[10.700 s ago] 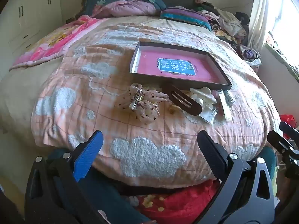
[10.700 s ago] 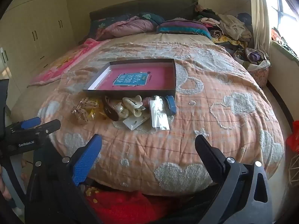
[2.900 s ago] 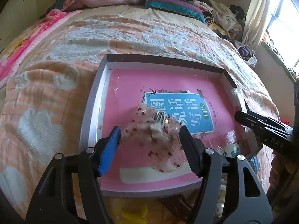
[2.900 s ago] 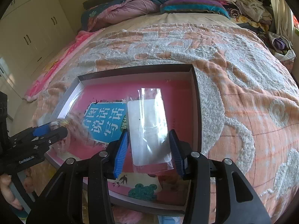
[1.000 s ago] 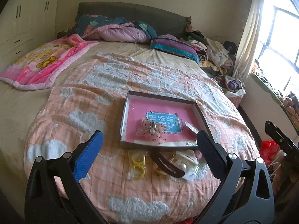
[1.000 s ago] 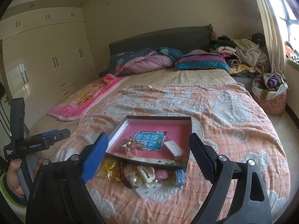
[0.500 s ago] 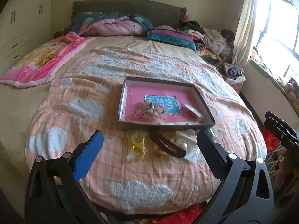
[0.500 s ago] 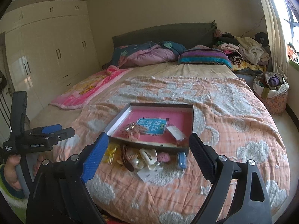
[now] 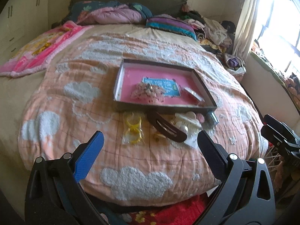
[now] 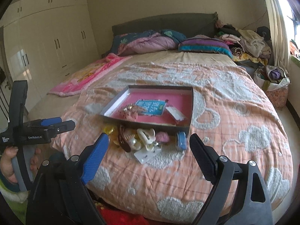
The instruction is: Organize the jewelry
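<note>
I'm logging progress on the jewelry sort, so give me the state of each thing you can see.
Left gripper: open, empty.
Right gripper: open, empty.
Box: lidless, holds two items.
Dotted bow: in box.
Clear packet: in box.
Yellow rings: on blanket.
Brown clip: on blanket.

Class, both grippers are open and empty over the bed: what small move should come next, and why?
Probably bring the left gripper forward and down toward the yellow hair ties. They lie on the blanket just outside the box, which already holds the dotted bow, and they sit nearest the left side.
</note>
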`<state>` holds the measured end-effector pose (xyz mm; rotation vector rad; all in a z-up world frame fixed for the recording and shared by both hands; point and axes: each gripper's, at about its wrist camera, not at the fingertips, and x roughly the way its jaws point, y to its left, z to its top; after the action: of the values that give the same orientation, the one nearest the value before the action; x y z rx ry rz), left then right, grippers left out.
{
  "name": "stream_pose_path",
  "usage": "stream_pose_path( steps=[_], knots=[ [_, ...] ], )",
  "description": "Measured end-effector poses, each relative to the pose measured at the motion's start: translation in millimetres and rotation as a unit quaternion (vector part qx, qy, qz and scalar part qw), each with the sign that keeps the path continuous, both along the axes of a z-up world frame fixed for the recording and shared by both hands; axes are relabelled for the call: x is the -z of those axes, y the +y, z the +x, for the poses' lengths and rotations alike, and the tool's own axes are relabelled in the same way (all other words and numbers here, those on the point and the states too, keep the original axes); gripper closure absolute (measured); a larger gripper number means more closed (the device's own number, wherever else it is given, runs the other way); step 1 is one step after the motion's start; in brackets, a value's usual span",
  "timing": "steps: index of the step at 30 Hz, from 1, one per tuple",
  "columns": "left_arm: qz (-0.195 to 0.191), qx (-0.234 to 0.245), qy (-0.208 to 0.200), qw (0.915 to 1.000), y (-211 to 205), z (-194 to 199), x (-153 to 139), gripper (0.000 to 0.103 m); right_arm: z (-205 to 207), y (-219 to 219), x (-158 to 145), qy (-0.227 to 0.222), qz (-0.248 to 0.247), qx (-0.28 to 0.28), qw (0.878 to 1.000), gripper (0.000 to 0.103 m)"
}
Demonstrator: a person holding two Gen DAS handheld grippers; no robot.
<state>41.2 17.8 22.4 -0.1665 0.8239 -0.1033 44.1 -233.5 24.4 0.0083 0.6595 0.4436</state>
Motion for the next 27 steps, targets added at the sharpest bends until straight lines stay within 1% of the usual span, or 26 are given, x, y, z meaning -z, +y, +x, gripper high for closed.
stream_pose_path(
  steps=[6, 10, 16, 18, 20, 23, 24, 27],
  knots=[
    [-0.04, 0.021, 0.038, 0.9983, -7, 5, 25, 0.01, 4, -2, 19, 0.021, -0.011, 0.003, 1.0, 0.016],
    [-0.055, 0.03, 0.058, 0.9964, -14, 11, 39, 0.01, 6, -2, 31, 0.03, -0.022, 0.0, 0.999, 0.016],
    [-0.099, 0.047, 0.087, 0.9902, -22, 26, 57, 0.01, 12, -4, 48, 0.05, -0.028, 0.002, 0.998, 0.016],
    [-0.117, 0.048, 0.095, 0.9874, -22, 34, 63, 0.014, 15, -4, 51, 0.055, -0.029, 0.003, 0.998, 0.016],
    [-0.14, 0.047, 0.101, 0.9839, -22, 44, 68, 0.024, 18, -5, 55, 0.059, -0.03, 0.004, 0.998, 0.016],
    [-0.16, 0.041, 0.107, 0.9806, -22, 58, 73, 0.034, 25, -3, 61, 0.07, -0.029, 0.002, 0.997, 0.016],
    [-0.168, 0.039, 0.108, 0.9791, -21, 65, 74, 0.034, 27, -2, 64, 0.074, -0.029, 0.001, 0.997, 0.016],
    [-0.176, 0.032, 0.113, 0.9774, -19, 81, 78, 0.035, 34, 4, 73, 0.09, -0.027, -0.006, 0.996, 0.016]
  ],
)
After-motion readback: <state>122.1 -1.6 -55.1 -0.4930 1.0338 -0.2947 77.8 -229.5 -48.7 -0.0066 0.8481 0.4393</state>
